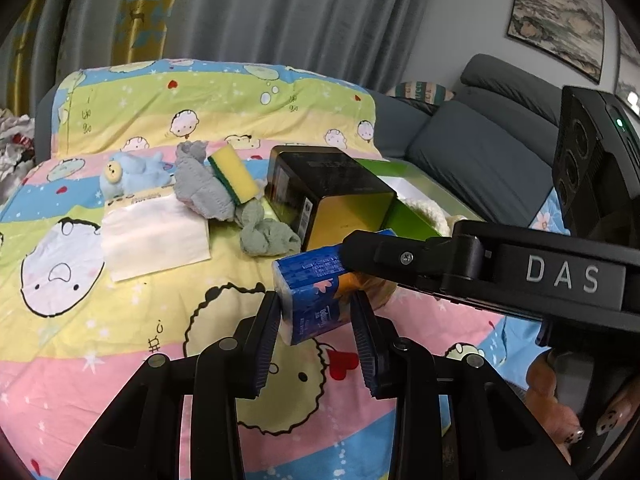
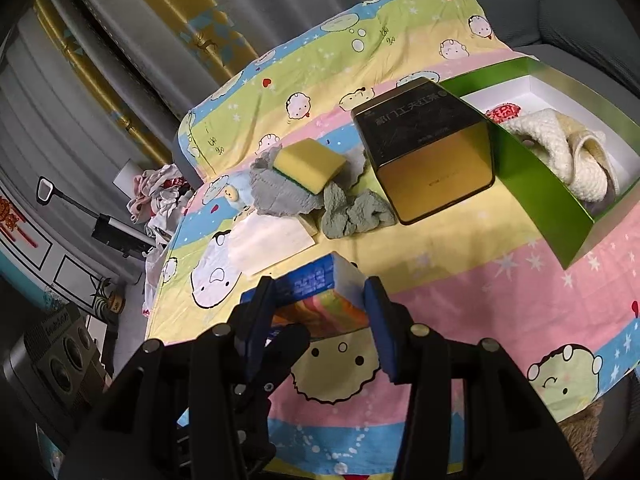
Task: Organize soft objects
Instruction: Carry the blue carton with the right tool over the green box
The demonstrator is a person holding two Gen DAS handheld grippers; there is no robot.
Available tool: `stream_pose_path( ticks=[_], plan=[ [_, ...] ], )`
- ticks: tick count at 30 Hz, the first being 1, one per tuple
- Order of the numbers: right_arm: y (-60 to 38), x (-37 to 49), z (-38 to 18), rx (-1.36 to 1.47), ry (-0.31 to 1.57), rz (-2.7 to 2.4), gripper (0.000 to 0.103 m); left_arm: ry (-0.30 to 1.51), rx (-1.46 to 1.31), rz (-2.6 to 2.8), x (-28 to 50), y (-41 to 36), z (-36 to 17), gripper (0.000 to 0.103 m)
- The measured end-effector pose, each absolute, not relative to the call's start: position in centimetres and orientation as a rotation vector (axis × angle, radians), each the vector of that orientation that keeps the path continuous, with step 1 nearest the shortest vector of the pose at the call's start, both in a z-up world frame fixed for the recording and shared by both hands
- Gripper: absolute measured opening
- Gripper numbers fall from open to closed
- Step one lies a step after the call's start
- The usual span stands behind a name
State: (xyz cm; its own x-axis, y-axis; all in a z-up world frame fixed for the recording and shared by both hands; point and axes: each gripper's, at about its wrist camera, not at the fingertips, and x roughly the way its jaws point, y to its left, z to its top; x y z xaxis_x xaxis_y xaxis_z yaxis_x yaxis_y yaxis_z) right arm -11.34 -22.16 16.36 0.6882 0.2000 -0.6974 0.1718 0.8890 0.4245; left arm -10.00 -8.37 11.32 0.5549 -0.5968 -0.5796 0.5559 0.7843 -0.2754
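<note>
Both sets of jaws are clamped on the same thing: a blue tissue pack, held above the cartoon-print quilt between the 2 tools. The left gripper pinches one end of it across its narrow sides, its ribbed pads pressing in, while the right gripper comes in from the side and grips the other end, where an orange and green printed face shows in the right wrist view. The pack looks light and squashy, a plastic film over folded paper, so it should dent rather than break; the film is likely slick, and a grip across the short sides near the middle would probably hold better than one at a corner. Just beyond it lies a crumpled green cloth, then a grey towel with a yellow sponge resting on it, a small blue plush toy and a flat white tissue packet. A black and gold tin box stands beside the pile, touching the wall of an open green box that already has a cream knitted item lying in it. Judging by that, the green box is where the soft things go, and the pack is well short of it.
</note>
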Motion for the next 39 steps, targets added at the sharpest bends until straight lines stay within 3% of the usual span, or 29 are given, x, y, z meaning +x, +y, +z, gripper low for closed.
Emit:
stream_pose_path(
  ticks=[15, 39],
  plan=[
    [-20.9, -12.3, 18.4, 0.392, 0.758, -0.007, 0.049, 0.676, -0.134, -0.663, -10.8, -8.7, 12.9, 0.036],
    [-32.7, -10.9, 26.5, 0.406, 0.467, -0.233, 0.052, 0.506, -0.005, -0.915, -4.5, -23.3, 20.4, 0.036]
  ],
)
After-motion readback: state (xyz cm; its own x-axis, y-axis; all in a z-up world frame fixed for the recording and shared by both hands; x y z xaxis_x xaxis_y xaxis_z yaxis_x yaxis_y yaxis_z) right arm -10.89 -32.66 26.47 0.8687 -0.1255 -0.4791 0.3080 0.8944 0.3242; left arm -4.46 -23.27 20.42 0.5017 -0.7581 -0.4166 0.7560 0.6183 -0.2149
